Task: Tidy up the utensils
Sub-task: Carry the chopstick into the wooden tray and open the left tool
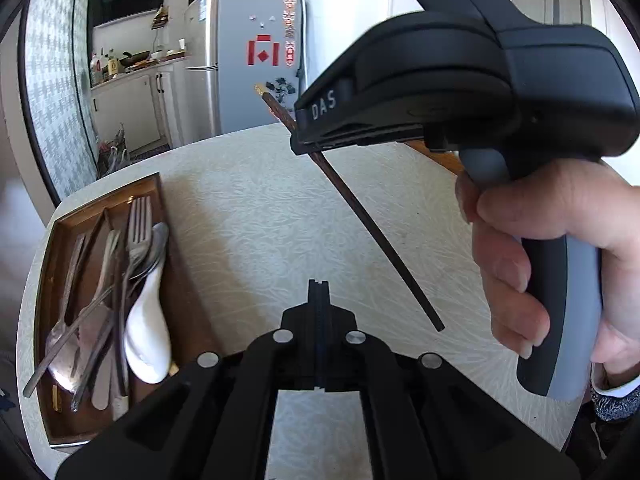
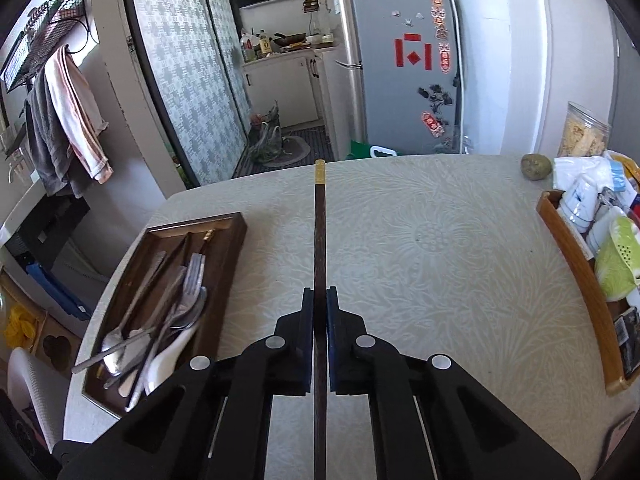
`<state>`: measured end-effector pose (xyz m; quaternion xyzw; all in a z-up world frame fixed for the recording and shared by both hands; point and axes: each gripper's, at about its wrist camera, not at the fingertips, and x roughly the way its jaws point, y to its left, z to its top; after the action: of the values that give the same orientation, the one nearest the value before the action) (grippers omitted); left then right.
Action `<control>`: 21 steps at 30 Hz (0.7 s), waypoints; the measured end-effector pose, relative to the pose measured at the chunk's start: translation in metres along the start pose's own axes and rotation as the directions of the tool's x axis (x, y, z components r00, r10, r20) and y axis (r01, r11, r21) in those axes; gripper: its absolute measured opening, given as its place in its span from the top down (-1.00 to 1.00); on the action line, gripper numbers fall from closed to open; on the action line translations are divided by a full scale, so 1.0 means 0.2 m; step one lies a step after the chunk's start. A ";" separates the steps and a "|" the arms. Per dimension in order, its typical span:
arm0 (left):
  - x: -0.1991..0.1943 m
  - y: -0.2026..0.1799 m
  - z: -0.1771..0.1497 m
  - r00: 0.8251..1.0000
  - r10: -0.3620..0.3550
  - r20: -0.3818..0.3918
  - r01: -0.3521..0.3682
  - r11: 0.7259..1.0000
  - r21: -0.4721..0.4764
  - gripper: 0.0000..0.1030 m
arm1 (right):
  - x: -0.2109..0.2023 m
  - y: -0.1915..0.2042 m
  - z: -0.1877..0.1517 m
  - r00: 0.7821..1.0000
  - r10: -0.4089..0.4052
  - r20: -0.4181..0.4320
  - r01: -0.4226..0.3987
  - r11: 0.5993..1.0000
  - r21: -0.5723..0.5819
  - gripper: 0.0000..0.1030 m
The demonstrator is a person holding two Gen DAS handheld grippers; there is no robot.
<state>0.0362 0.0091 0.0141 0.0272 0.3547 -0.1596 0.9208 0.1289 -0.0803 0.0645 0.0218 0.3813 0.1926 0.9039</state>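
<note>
My right gripper point(image 2: 320, 292) is shut on a dark wooden chopstick point(image 2: 319, 240) with a gold tip, held level above the table and pointing away. In the left wrist view the right gripper point(image 1: 298, 146) is up and to the right, the chopstick point(image 1: 376, 232) slanting down through its fingers. My left gripper point(image 1: 319, 284) is shut and empty above the table. A brown wooden utensil tray point(image 1: 60, 248) lies at the table's left and holds forks, spoons, knives, chopsticks and a white spoon point(image 1: 146, 332). The tray point(image 2: 236, 228) also shows in the right wrist view, to the left of the chopstick.
The table point(image 2: 440, 260) has a pale patterned cloth. At its right edge a wooden basket point(image 2: 576, 272) holds packets and cups, with a round greenish object point(image 2: 536, 166) and a clear jar point(image 2: 584, 130) behind it. A fridge point(image 2: 404, 68) and a kitchen doorway stand beyond.
</note>
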 end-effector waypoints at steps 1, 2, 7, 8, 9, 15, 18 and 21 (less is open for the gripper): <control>-0.02 0.05 -0.01 1.000 0.009 0.007 -0.009 1.000 -0.017 1.00 | 0.00 0.04 0.00 1.000 0.008 -0.002 -0.008 1.000 -0.006 0.89; -0.04 0.08 -0.02 1.000 0.018 0.013 -0.018 0.999 -0.032 1.00 | 0.01 0.09 0.01 1.000 0.014 -0.002 -0.014 1.000 -0.016 0.89; -0.17 0.29 -0.07 0.997 0.075 0.032 -0.072 0.993 -0.098 1.00 | 0.07 0.36 0.06 0.997 0.076 -0.027 -0.077 0.996 -0.049 0.89; -0.19 0.33 -0.09 0.996 0.083 0.032 -0.079 0.990 -0.114 1.00 | 0.10 0.41 0.07 0.996 0.083 -0.032 -0.085 0.995 -0.057 0.89; -0.21 0.38 -0.10 0.995 0.094 0.032 -0.089 0.987 -0.132 1.00 | 0.13 0.46 0.08 0.995 0.090 -0.041 -0.092 0.994 -0.061 0.89; -0.27 0.56 -0.19 0.994 0.105 0.027 -0.097 0.972 -0.212 1.00 | 0.34 0.66 0.07 0.981 0.144 -0.134 -0.147 0.989 -0.019 0.89; -0.27 0.58 -0.20 0.994 0.106 0.025 -0.098 0.971 -0.219 1.00 | 0.45 0.71 0.05 0.972 0.148 -0.180 -0.151 0.989 0.000 0.88; -0.27 0.58 -0.21 0.994 0.101 0.033 -0.091 0.971 -0.219 0.57 | 0.52 0.73 0.03 0.968 0.139 -0.210 -0.141 0.990 0.005 0.88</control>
<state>0.0085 0.1404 0.0110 -0.0599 0.3482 -0.0757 0.9324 0.1505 0.0936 0.0256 0.0238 0.4711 0.2590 0.8429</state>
